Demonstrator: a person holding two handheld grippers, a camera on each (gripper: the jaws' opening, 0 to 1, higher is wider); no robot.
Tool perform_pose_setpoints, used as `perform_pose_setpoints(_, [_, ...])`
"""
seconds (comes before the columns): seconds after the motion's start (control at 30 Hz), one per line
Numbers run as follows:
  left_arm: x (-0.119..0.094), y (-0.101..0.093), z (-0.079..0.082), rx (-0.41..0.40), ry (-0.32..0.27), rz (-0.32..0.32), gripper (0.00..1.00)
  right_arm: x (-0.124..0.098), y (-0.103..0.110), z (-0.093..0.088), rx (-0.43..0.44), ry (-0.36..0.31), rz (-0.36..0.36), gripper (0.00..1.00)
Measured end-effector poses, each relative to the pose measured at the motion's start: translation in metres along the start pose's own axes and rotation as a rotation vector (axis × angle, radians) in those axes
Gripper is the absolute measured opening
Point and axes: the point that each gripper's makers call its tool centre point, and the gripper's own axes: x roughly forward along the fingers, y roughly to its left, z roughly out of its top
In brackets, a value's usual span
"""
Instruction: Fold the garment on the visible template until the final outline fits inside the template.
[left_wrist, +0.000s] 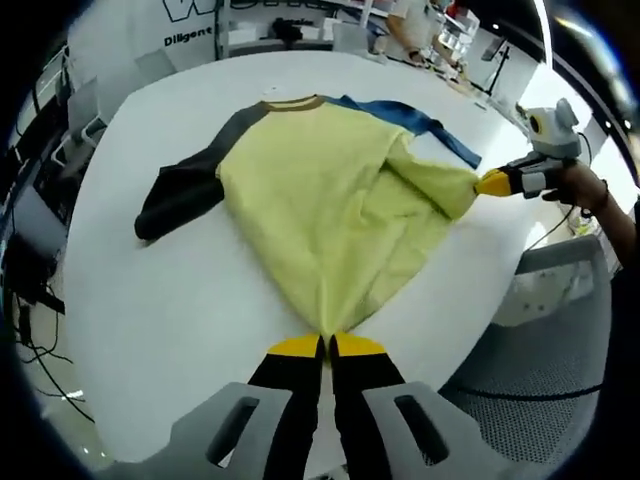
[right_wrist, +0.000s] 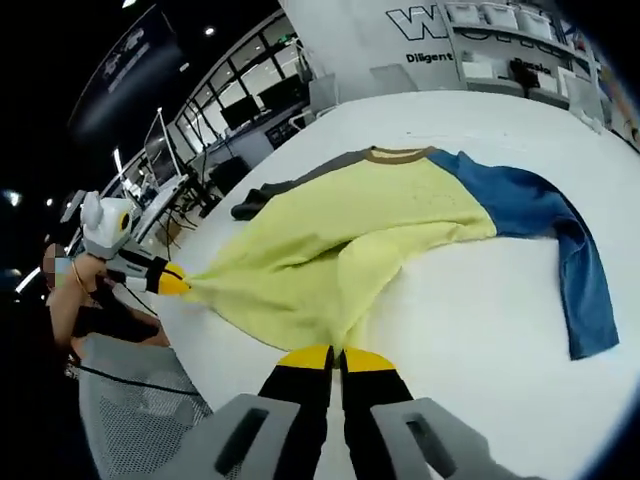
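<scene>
Yellow-tipped left gripper (left_wrist: 327, 346) and right gripper (right_wrist: 337, 357) each pinch the hem of the yellow long-sleeved shirt with one dark grey and one blue sleeve (left_wrist: 330, 190), jaws closed on the cloth.
It lies spread on a round white table (left_wrist: 180, 300), hem lifted between the grippers; a grey mesh chair (left_wrist: 560, 370) stands beside the table, and office shelves and desks (right_wrist: 520, 60) line the room behind.

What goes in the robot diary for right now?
left gripper: shut on shirt hem | right gripper: shut on shirt hem | shirt: spread on table
</scene>
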Motion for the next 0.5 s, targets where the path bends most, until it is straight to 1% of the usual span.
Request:
perform_pose_setpoints(0.03, [0.0,0.0,-0.001,-0.001,0.003,-0.002,0.03,-0.003,0.0,-0.005,0.038,0.019,-0.001,0.0])
perform_pose_setpoints(0.17, [0.0,0.0,-0.007,0.01,0.038,-0.015,0.03,-0.011,-0.006,-0.019,0.071,0.056,-0.02,0.0])
perform_pose_setpoints(0.2, [-0.001,-0.001,-0.009,0.01,0.052,-0.014,0.03,-0.015,-0.008,-0.024,0.081,0.068,-0.039,0.0])
perform_pose_setpoints(0.23, [-0.001,-0.002,-0.011,0.029,0.067,-0.017,0.03,-0.02,-0.011,-0.031,0.089,0.097,-0.055,0.0])
perform_pose_setpoints(0.27, [-0.001,-0.001,-0.011,0.037,0.066,-0.009,0.03,-0.023,-0.014,-0.038,0.088,0.116,-0.078,0.0])
perform_pose_setpoints(0.37, [0.0,-0.001,-0.013,0.037,0.077,-0.005,0.03,-0.028,-0.025,-0.048,0.09,0.124,-0.138,0.0])
perform_pose_setpoints(0.4, [0.001,0.0,-0.016,0.034,0.092,-0.008,0.03,-0.028,-0.026,-0.054,0.094,0.128,-0.141,0.0])
perform_pose_setpoints(0.47, [0.001,0.002,-0.018,0.041,0.1,0.002,0.03,-0.029,-0.029,-0.067,0.108,0.164,-0.162,0.0])
perform_pose_setpoints(0.5, [0.001,0.002,-0.019,0.038,0.103,0.003,0.03,-0.029,-0.03,-0.071,0.102,0.17,-0.167,0.0])
